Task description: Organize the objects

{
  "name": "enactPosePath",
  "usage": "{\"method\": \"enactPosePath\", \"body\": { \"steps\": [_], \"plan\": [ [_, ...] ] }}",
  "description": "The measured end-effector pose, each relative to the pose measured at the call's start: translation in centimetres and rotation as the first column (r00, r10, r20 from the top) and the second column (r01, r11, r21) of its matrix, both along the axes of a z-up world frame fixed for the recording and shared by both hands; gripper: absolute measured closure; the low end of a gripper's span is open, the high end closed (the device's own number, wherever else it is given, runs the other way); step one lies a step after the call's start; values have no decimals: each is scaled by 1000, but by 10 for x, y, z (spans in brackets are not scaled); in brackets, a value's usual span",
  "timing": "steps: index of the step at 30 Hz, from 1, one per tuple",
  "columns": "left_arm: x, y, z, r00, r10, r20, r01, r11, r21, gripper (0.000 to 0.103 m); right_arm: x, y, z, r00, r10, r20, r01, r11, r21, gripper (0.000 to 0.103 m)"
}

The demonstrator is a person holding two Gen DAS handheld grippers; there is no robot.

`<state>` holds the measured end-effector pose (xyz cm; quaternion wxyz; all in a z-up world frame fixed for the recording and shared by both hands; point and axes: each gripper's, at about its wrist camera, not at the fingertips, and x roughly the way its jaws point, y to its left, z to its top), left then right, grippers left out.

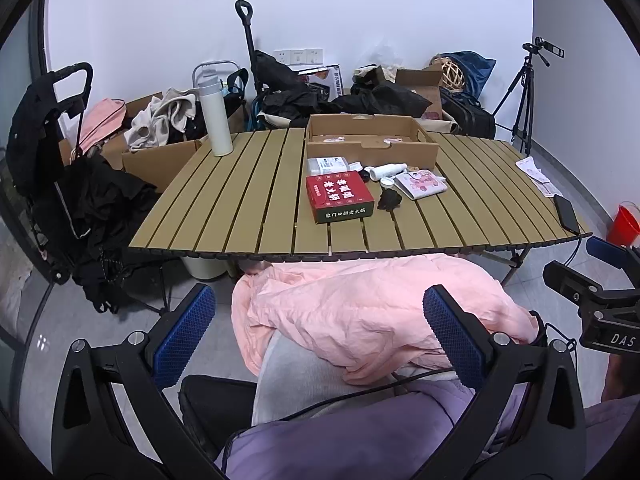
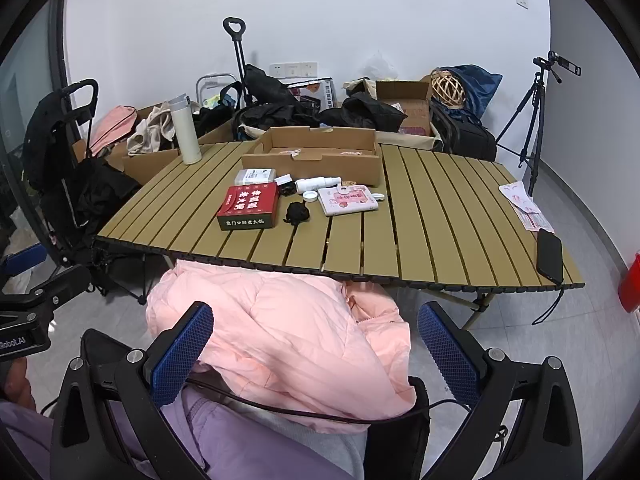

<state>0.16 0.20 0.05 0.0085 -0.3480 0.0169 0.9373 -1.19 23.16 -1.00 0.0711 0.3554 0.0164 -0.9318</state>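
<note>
Both my grippers, left [image 1: 318, 338] and right [image 2: 316, 346]: jaws wide, empty, short of tabletop [image 1: 240, 200] near edge; red box [image 1: 339, 196], notebook [image 1: 422, 184] clustered mid-tabletop before open cardboard box [image 1: 372, 136], presumably for packing

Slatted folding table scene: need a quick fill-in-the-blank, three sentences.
1. The red rectangular box lies on the ____ folding table.
2. The open brown cardboard box stands ____ the red box.
3. Both the left gripper and the right gripper are ____.

Missing: slatted; behind; open
</note>
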Motion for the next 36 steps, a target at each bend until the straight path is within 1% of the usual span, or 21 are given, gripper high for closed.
{"method": "enactPosePath", "body": {
  "steps": [18, 25, 36],
  "plan": [
    [1, 2, 0, 1000, -9, 0, 9, 1000, 0, 0, 1, -3, 1, 1000, 1, -5, -1, 1000, 11, 0],
    [3, 6, 2, 1000, -14, -6, 14, 1000, -14, 0, 1, 1, 1, 1000, -5, -3, 5, 1000, 2, 0],
    [3, 7, 1, 1000, -22, -2, 22, 1000, -14, 0, 3, 2, 3, 1000, -7, -9, 7, 1000, 4, 0]
  ]
}}
